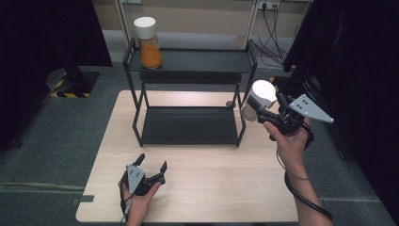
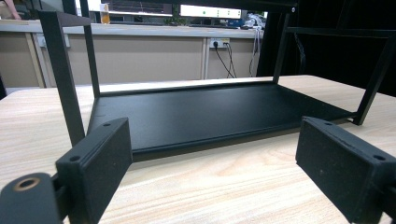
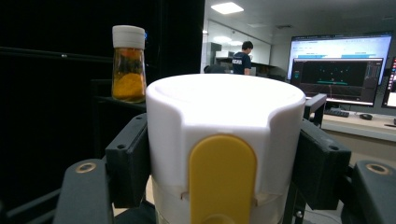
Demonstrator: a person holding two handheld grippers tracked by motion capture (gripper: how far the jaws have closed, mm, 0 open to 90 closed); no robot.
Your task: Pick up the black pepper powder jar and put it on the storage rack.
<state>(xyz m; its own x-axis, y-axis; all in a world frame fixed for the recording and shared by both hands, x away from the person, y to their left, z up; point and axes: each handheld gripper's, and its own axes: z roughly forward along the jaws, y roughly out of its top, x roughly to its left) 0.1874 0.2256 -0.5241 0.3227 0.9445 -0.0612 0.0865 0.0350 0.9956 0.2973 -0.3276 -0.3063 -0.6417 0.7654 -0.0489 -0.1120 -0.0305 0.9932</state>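
Clamped by the right gripper (image 3: 224, 154) at its white cap, the jar (image 1: 256, 101) hangs beside the rack (image 1: 188, 125); rigid, probably light, the smooth lid could slip, so grip squarely; left gripper (image 1: 151, 165) rests open on the table (image 1: 211, 188).

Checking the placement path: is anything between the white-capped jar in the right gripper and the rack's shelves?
Nothing visible. The jar is held at the rack's right end; the lower shelf lies bare, and the orange spice jar stands far left on top.
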